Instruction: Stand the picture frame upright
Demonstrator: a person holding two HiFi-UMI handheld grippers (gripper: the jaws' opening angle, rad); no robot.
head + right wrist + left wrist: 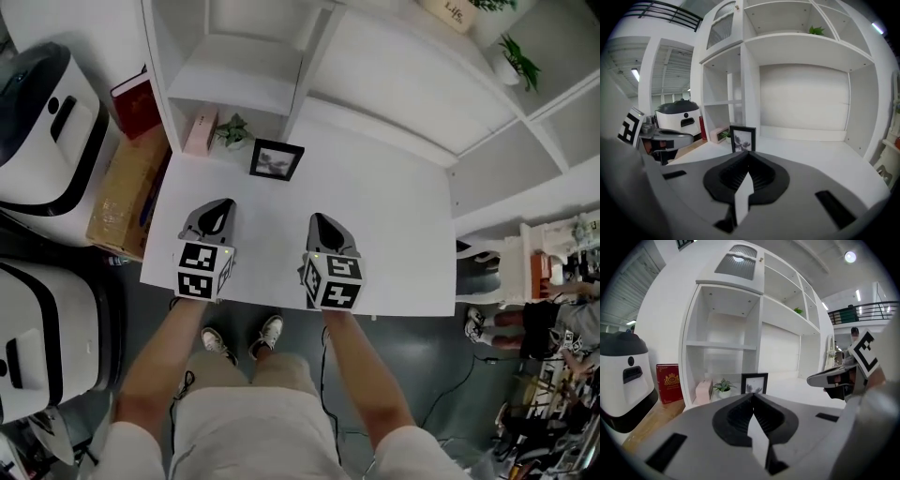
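Head view: left claw (222,205) and right claw (318,219) closed, empty.

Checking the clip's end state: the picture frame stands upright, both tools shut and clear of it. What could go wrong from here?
1. The picture frame stands free on the table, its prop unseen; a knock might tip it.
2. The small potted plant is close beside it and could go over too.
3. Left tool and right tool are shut and empty, so catching it would be slow.
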